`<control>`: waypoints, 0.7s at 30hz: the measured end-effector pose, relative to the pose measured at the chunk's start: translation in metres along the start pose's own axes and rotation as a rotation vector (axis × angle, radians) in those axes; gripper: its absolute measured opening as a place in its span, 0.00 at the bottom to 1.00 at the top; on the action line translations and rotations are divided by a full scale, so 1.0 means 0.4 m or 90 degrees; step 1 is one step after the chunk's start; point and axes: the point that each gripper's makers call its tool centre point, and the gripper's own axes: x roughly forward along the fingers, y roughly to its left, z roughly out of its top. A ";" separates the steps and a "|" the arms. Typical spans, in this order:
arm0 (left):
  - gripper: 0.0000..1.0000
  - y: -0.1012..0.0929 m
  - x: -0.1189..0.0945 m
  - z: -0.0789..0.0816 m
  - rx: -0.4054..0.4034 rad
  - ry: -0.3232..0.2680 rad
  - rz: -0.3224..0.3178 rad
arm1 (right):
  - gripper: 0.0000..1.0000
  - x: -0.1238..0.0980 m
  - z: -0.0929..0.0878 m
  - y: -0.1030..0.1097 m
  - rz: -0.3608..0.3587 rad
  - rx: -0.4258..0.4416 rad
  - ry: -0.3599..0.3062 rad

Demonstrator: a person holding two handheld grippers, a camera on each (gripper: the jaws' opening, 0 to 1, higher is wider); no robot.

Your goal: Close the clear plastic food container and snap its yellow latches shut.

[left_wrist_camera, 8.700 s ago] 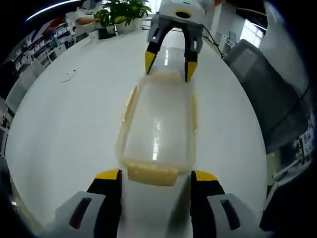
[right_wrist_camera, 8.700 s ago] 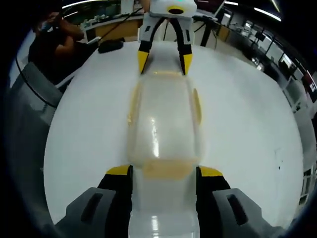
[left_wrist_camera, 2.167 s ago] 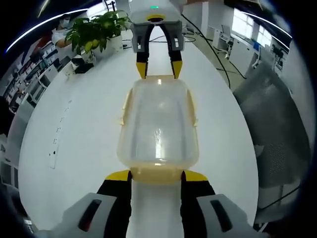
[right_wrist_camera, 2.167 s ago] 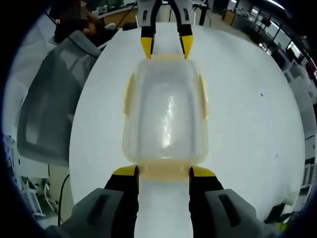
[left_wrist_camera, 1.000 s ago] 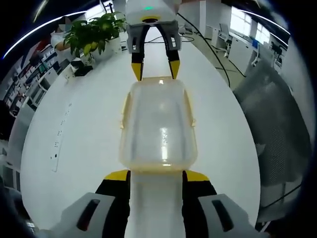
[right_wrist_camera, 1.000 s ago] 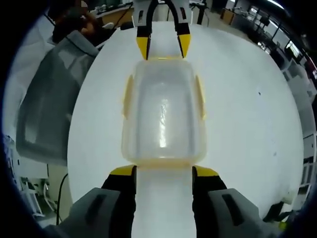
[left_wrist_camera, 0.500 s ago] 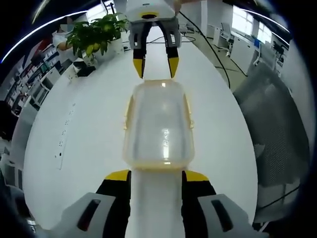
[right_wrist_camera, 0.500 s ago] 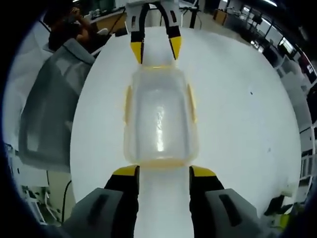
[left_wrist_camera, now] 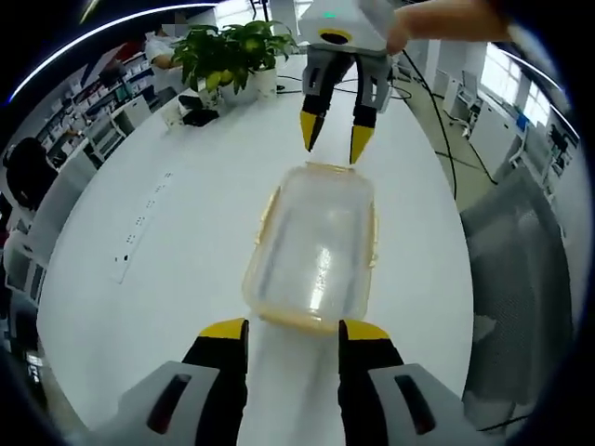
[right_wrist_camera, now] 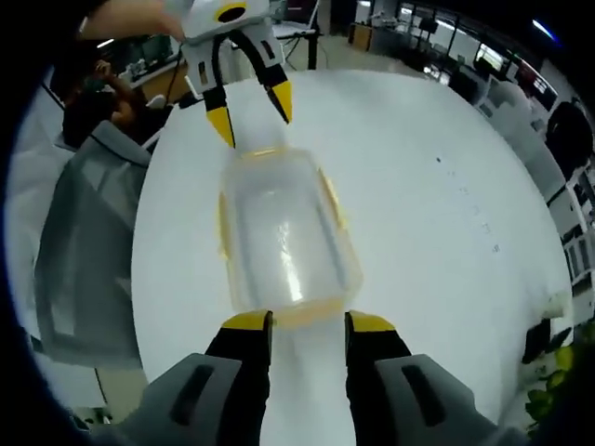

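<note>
A clear plastic food container (left_wrist_camera: 314, 246) with its lid on lies flat on a round white table (left_wrist_camera: 177, 251). Yellow latches (left_wrist_camera: 375, 243) run along its edges and lie folded against the sides.

In the left gripper view, the left gripper (left_wrist_camera: 292, 327) rises from the bottom, its two yellow-tipped black jaws spread apart with a bare strip of table between them. The tips sit just beside the near end of the container without clearly touching it. At the far end, the right gripper (left_wrist_camera: 336, 139) points down toward the container, its jaws also spread, tips hanging just above the far edge. A person's hand (left_wrist_camera: 437, 19) holds that gripper from above. A potted green plant (left_wrist_camera: 228, 56) stands at the far side of the table, and a grey chair (left_wrist_camera: 525, 269) sits off the table's right edge.

In the right gripper view, the same container (right_wrist_camera: 279, 237) lies angled slightly, with the right gripper's (right_wrist_camera: 307, 323) open jaws flanking its near end, tips close to the yellow rim. The left gripper (right_wrist_camera: 249, 107) is raised beyond the far end, jaws apart, clear of the lid. A grey chair (right_wrist_camera: 84, 232) stands to the left of the table.
</note>
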 end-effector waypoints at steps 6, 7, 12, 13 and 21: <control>0.30 0.011 0.002 -0.010 -0.090 -0.015 0.040 | 0.27 0.005 -0.005 -0.003 -0.028 0.057 -0.030; 0.30 0.011 0.003 -0.010 -0.109 -0.021 0.043 | 0.27 0.007 -0.005 -0.003 -0.031 0.065 -0.034; 0.28 0.007 0.010 -0.012 -0.186 -0.040 0.051 | 0.26 0.011 0.000 -0.007 -0.043 0.105 -0.059; 0.28 0.008 0.011 -0.014 -0.196 -0.042 0.056 | 0.26 0.012 0.003 -0.007 -0.045 0.112 -0.064; 0.26 0.008 0.021 -0.016 -0.247 -0.063 0.076 | 0.25 0.025 0.009 -0.005 -0.050 0.149 -0.080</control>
